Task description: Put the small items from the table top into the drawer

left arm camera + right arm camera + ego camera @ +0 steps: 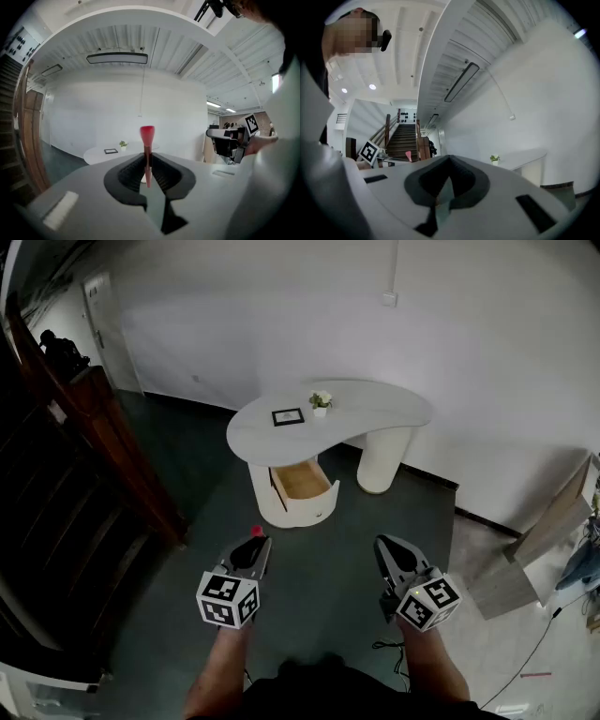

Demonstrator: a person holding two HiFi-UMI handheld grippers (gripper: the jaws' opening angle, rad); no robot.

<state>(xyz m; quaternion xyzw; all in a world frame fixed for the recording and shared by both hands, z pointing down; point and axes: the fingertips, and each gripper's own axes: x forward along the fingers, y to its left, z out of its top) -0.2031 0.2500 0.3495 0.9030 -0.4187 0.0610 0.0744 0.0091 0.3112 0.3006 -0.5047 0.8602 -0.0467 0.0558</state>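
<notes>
The white curved table [375, 409] stands some way ahead, its wooden drawer [305, 479] pulled open at the front. On the top are a small dark picture frame [288, 416] and a little potted plant [320, 401]. The same frame [111, 151] and plant [123, 145] show far off in the left gripper view. My left gripper [254, 542] is shut on a thin red peg with a flared top [147, 136], held upright between the jaws. My right gripper [387, 554] is shut with nothing in it. Both grippers hang over the dark floor, well short of the table.
A dark wooden staircase and railing [84, 456] run along the left. Wooden boards [553, 531] lean at the right, with cables [539, 643] on the floor nearby. A person [58, 348] stands at the far left by a door.
</notes>
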